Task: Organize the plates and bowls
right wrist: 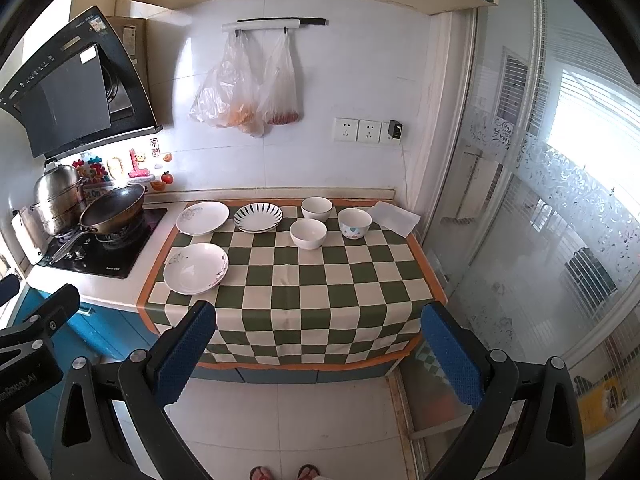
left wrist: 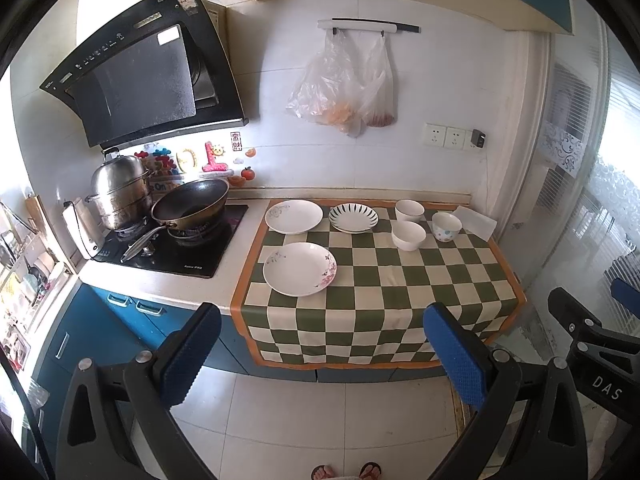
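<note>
Ahead of the jaws, three plates (left wrist: pixel 299 268) lie on the table's (left wrist: pixel 400 304) left part, one nearer and two behind it. Right of them stand three bowls (left wrist: pixel 408 235), with the stove (left wrist: pixel 180 248) farthest left.

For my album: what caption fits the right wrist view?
Open right gripper facing a checkered cloth with three plates and three bowls, beside a stove.

A checkered cloth (left wrist: pixel 380 280) covers the counter (left wrist: pixel 224 280), carrying three plates and three bowls. A floral plate (left wrist: pixel 299 269) lies near left; a pale plate (left wrist: pixel 293 217) and striped plate (left wrist: pixel 353 217) sit far. White bowls (left wrist: pixel 409 235) and a dotted bowl (left wrist: pixel 446 227) cluster right. The left gripper (left wrist: pixel 320 356) hangs wide apart above the floor (left wrist: pixel 320 420).
</note>
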`<act>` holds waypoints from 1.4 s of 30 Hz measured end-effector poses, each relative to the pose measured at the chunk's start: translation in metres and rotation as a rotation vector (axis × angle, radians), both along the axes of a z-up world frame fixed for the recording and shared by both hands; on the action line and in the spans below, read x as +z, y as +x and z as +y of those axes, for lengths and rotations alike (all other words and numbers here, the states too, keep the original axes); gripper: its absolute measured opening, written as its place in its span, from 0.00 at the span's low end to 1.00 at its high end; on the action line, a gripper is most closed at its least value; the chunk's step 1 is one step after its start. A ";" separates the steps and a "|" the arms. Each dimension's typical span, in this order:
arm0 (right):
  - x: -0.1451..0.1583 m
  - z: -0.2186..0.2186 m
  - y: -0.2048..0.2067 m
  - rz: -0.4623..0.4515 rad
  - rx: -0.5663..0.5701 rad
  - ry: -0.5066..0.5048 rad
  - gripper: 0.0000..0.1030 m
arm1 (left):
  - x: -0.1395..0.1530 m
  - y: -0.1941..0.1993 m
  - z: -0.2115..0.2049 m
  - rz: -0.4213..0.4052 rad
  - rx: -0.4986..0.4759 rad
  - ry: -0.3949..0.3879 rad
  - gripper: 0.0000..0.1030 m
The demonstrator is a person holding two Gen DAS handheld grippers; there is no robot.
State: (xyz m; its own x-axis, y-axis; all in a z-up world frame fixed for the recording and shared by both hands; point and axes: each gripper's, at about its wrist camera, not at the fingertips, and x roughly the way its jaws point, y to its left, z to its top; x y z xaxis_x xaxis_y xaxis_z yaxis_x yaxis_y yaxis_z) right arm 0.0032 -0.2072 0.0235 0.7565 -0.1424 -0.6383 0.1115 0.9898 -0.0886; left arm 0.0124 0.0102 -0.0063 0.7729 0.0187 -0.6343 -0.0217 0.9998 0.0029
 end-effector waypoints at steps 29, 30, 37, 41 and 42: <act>-0.137 0.047 0.195 0.263 0.001 0.215 1.00 | -0.103 0.175 0.086 0.161 0.141 0.087 1.00; -0.144 0.048 0.207 0.274 0.004 0.226 1.00 | -0.111 0.186 0.089 0.173 0.148 0.095 1.00; -0.215 0.062 0.331 0.389 0.084 0.260 1.00 | -0.178 0.283 0.105 0.309 0.197 0.083 1.00; -0.268 0.071 0.407 0.485 0.145 0.284 1.00 | -0.221 0.338 0.107 0.422 0.205 0.057 1.00; -0.287 0.074 0.431 0.522 0.164 0.298 1.00 | -0.232 0.350 0.108 0.449 0.202 0.055 1.00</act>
